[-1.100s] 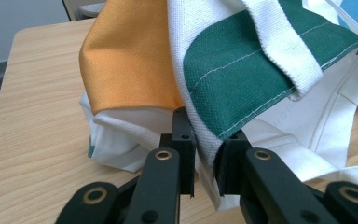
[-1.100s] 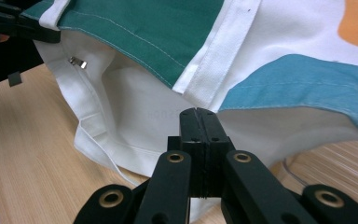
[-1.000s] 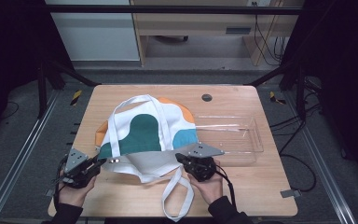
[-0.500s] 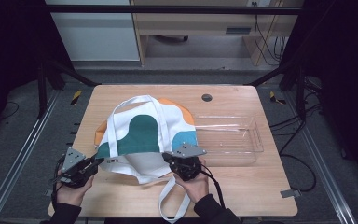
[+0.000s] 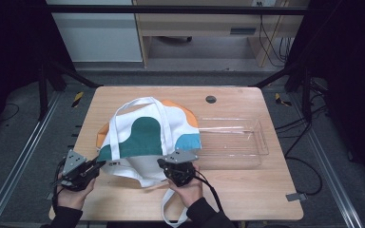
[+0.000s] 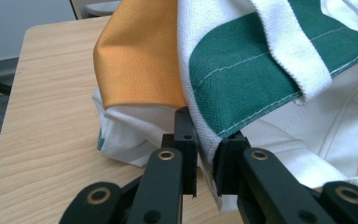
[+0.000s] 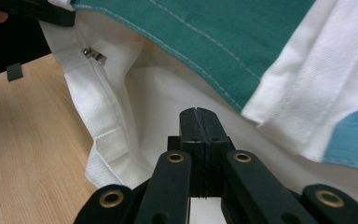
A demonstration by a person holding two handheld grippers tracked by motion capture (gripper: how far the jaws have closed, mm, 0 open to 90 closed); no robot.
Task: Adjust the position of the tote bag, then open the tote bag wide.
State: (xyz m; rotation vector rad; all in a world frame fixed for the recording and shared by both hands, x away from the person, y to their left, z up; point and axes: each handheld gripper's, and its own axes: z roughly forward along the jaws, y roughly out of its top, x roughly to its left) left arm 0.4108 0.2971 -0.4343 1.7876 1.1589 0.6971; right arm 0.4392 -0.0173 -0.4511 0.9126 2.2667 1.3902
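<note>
A white tote bag [image 5: 147, 137] with green, orange and blue patches lies on the wooden table [image 5: 247, 185]. My left gripper [image 5: 96, 165] is at the bag's front left corner. In the left gripper view the left gripper [image 6: 205, 156] is shut on the bag's [image 6: 242, 70] green-and-white rim, with cloth pinched between the pads. My right gripper [image 5: 164, 164] is at the bag's front edge. In the right gripper view its jaws [image 7: 199, 116] are pressed together with nothing between them, the tip poking into the bag's mouth under the raised green panel [image 7: 214, 28].
A clear plastic tray [image 5: 259, 142] sits right of the bag. A dark round plug [image 5: 211, 99] is in the tabletop behind it. One white strap [image 5: 168, 209] trails over the front edge. A small metal zip pull [image 7: 94, 55] shows inside the bag.
My right gripper has slid left along the bag's front edge and a little down. The left gripper and its hold on the rim have stayed put.
</note>
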